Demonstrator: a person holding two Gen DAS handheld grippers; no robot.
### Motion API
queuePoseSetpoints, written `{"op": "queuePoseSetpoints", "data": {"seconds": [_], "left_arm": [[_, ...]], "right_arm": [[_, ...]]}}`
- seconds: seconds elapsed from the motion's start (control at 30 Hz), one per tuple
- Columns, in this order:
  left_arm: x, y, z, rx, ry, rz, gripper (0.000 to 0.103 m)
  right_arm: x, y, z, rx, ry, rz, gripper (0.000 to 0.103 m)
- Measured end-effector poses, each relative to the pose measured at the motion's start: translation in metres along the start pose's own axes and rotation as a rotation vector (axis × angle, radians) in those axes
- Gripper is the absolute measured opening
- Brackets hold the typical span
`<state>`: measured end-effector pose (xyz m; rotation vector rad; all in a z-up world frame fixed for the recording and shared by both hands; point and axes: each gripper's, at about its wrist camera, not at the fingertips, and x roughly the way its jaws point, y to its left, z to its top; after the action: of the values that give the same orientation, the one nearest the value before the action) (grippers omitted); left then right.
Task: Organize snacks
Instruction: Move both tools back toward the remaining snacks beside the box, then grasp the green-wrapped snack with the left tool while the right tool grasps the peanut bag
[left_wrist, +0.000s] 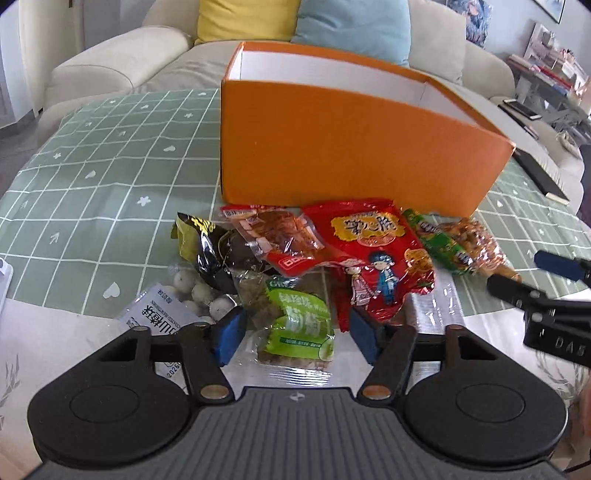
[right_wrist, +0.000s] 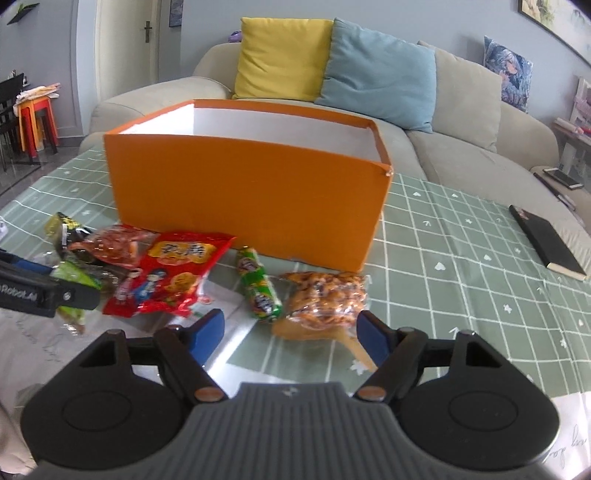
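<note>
An open orange box (left_wrist: 351, 147) with a white inside stands on the table, also in the right wrist view (right_wrist: 251, 199). Snack packs lie in front of it. My left gripper (left_wrist: 297, 334) is open, its blue pads on either side of a light green pack (left_wrist: 301, 325). A red cartoon bag (left_wrist: 380, 254) lies just beyond. My right gripper (right_wrist: 291, 334) is open just short of a clear bag of orange snacks (right_wrist: 325, 299), with a green tube pack (right_wrist: 258, 286) to its left. It also shows in the left wrist view (left_wrist: 524, 273).
A green checked tablecloth (left_wrist: 110, 177) covers the table. A black notebook (right_wrist: 546, 243) lies at the right. A dark yellow-black pack (left_wrist: 207, 247), a clear meat pack (left_wrist: 280, 236) and a bag of white balls (left_wrist: 192, 295) lie left. A sofa with cushions (right_wrist: 332, 66) stands behind.
</note>
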<state>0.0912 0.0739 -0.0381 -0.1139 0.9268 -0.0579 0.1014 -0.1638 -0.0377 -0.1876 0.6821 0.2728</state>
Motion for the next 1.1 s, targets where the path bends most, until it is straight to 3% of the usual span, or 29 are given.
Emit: {"op": "queuePoseSetpoints", "data": {"seconds": [0.2,0.4,0.6,0.73,0.93,1.1], "left_arm": [[0.009,-0.001,0.000,0.005,0.021,0.000,0.060],[0.011,-0.006,0.000,0.032,0.014,0.012,0.059],[0.012,-0.006,0.001,0.038,0.010,0.007,0.059],[0.012,-0.007,0.001,0.045,0.008,0.003,0.059],[0.012,-0.007,0.002,0.043,0.008,-0.003,0.059],[0.012,-0.006,0.002,0.042,0.011,-0.004,0.058]], "right_arm": [[0.017,-0.006,0.004,-0.020,0.029,-0.030,0.076],[0.030,0.003,-0.003,-0.106,0.075,-0.069,0.076],[0.039,0.011,-0.011,-0.214,0.090,-0.153,0.065],[0.043,0.018,-0.012,-0.291,0.056,-0.183,0.061],[0.048,0.022,-0.014,-0.344,0.044,-0.202,0.032],[0.042,0.026,-0.016,-0.393,0.022,-0.240,0.015]]}}
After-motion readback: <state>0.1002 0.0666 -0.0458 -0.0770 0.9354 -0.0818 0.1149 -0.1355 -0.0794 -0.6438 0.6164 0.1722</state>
